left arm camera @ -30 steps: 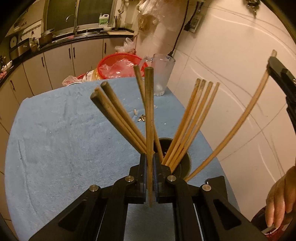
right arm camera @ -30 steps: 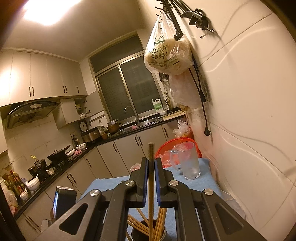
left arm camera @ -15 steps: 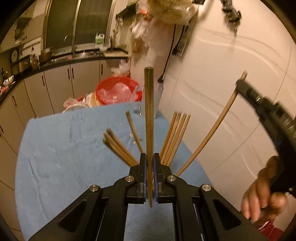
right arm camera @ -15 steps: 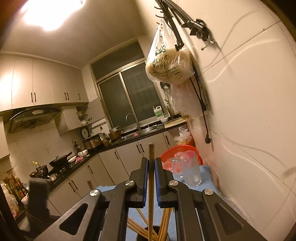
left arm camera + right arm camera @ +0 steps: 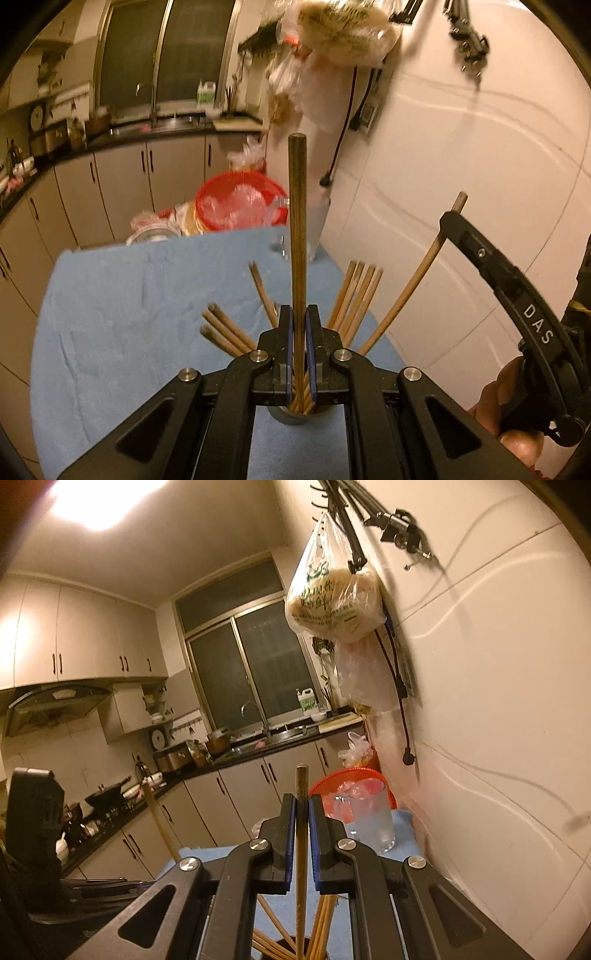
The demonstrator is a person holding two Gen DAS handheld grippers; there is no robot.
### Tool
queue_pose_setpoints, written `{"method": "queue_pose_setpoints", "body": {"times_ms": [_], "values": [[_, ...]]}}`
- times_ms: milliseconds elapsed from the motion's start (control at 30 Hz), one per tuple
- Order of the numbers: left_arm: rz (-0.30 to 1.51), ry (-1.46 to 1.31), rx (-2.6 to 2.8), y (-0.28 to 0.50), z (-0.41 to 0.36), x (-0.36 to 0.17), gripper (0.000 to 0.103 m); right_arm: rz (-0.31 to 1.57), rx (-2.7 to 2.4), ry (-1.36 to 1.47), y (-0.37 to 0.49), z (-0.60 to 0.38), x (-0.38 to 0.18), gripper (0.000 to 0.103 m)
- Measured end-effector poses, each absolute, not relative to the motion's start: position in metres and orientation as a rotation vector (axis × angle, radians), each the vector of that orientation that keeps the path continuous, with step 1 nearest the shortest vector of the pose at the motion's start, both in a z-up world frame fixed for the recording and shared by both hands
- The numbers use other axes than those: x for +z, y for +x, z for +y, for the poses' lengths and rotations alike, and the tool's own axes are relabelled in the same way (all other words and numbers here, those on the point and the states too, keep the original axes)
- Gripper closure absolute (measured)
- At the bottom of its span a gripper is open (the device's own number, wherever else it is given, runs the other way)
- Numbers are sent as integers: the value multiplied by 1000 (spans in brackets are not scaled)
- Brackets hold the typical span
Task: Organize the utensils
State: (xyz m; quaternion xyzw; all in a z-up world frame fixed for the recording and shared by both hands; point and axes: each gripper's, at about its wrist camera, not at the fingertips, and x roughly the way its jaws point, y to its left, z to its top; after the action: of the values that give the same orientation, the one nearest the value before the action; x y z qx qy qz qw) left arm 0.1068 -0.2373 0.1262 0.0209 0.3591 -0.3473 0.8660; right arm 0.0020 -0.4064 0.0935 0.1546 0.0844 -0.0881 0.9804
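Observation:
My left gripper (image 5: 299,314) is shut on a dark wooden chopstick (image 5: 297,221) that stands upright above a round holder (image 5: 291,415) on the blue cloth (image 5: 129,314). Several chopsticks (image 5: 354,299) fan out of the holder. My right gripper (image 5: 303,801) is shut on another chopstick (image 5: 301,786), whose lower end reaches the holder's mouth (image 5: 291,946). In the left wrist view the right gripper (image 5: 452,218) pinches that long leaning chopstick (image 5: 410,284). In the right wrist view the left gripper's body (image 5: 33,812) shows at the left.
A clear plastic pitcher (image 5: 369,819) and a red basket (image 5: 236,199) stand at the table's far end. The white tiled wall (image 5: 461,184) runs close along the right. Plastic bags (image 5: 332,605) hang from wall hooks. Kitchen cabinets (image 5: 122,192) lie beyond the table.
My left gripper has risen with its chopstick, so the holder and the other chopsticks sit lower in view. My right gripper has moved closer to the left one, keeping its chopstick.

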Motion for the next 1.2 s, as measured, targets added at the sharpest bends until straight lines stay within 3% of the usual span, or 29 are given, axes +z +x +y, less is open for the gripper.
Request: {"method": "queue_pose_setpoints", "body": {"times_ms": [267,367,433,500,633,733,800,900,1200], "values": [[784,55,-716,107,-233,111,95,257,-148,322,12,-406,74,93],[783,41,-726,106,-229,115,94,259,-143,324,10,-406,78,82],[772,39,-725,105,-226,119,88,242,-143,324,5,-405,82,62],[752,31,-718,101,-220,124,66,211,-152,318,-3,-403,87,40],[677,36,-666,86,-205,134,59,166,-186,289,-21,-397,95,38],[604,28,-590,73,-186,139,42,150,-231,282,-36,-397,100,29],[547,39,-509,61,-174,137,26,141,-283,277,-51,-397,98,26],[494,73,-388,40,-157,124,11,180,-380,238,-66,-392,88,21],[590,146,-316,-2,-138,71,3,307,-526,190,-126,-343,27,19]]}}
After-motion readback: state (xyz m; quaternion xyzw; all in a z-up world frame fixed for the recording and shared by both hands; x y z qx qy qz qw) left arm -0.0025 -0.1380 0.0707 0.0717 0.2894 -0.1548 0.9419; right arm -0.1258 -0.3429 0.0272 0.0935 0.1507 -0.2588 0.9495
